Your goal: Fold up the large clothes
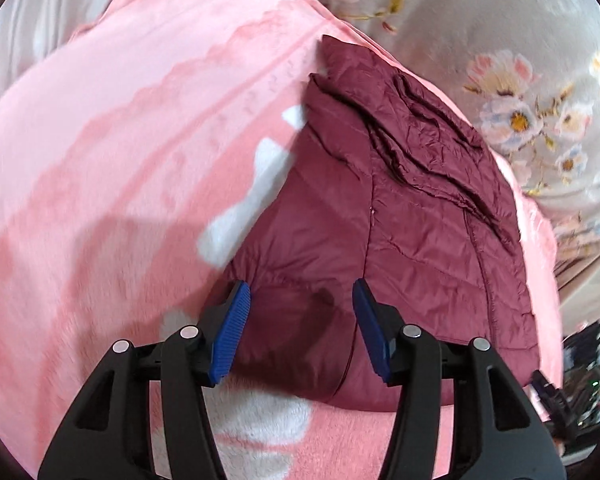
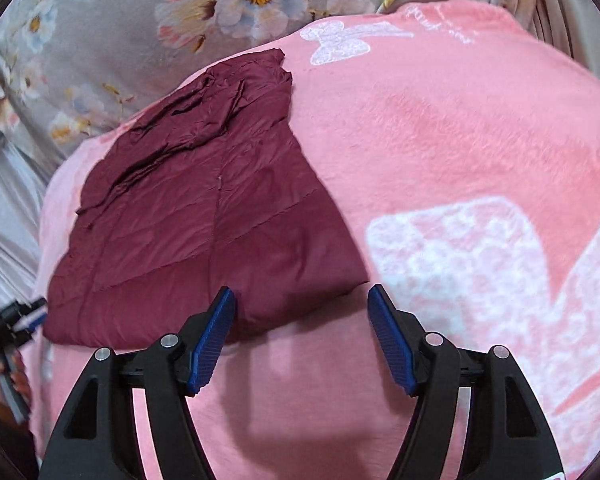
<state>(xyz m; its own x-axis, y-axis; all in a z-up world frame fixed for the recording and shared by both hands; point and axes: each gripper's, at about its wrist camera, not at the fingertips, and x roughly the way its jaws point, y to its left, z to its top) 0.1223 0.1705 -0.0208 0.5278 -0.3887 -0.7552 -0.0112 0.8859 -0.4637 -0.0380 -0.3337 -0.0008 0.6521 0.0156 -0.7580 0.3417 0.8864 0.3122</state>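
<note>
The left hand-held gripper (image 1: 300, 328) is seen with its blue ribbed pads about half apart and nothing clamped between them; it hovers over the near left corner of the maroon quilted puffer jacket (image 1: 400, 220). The right hand-held gripper (image 2: 302, 336) is spread somewhat wider, equally empty, and is poised over the jacket's near right corner. Whether either pad brushes the fabric cannot be told.

The jacket is laid flat, already doubled, on the pink fleece blanket with white butterfly prints (image 2: 440, 152), toward the blanket's far edge beside the floral cloth; its crumpled sleeve or collar layers are bunched at the far end.

The step in hand is judged to be a fresh grasp of the near hem for another fold. For that to be done well, each corner should be pinched through every layer, both corners lifted together, and the hem carried evenly toward the far end so that the slippery shell is not skewed. The plush blanket may be caught along with it, so a shallow pinch is advised.

Beyond the blanket, grey bedding printed with pale flowers (image 2: 100, 40) is spread over the bed. Dark clutter is glimpsed at the edge of the left view, too blurred to be identified.
</note>
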